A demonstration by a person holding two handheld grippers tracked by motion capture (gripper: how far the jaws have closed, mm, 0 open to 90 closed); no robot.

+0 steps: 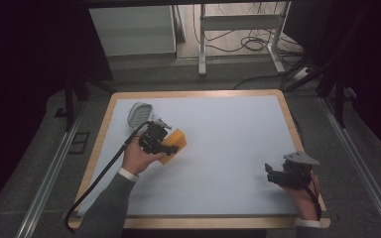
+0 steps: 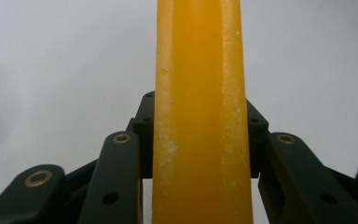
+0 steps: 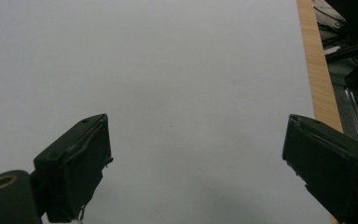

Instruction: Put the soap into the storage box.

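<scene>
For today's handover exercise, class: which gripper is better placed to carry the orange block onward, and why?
Left. The left gripper is clamped on the orange block, jaws pressing both its sides. The right gripper sits open and apart, over bare table.

A table (image 1: pixel 104 129) with a light wooden rim carries a pale, nearly white mat (image 1: pixel 228 148) that covers almost all of its top, leaving the wood bare as a narrow border along every edge. The mat reaches from just inside the far edge to just short of the near edge. Near the far left corner a small pale, rounded object (image 1: pixel 139 114) with a ribbed or dotted face lies on the mat, close to the left edge; what it is cannot be told. In the right gripper view, the mat (image 3: pixel 168 70) runs up to the wooden edge strip (image 3: pixel 317 70).
</scene>
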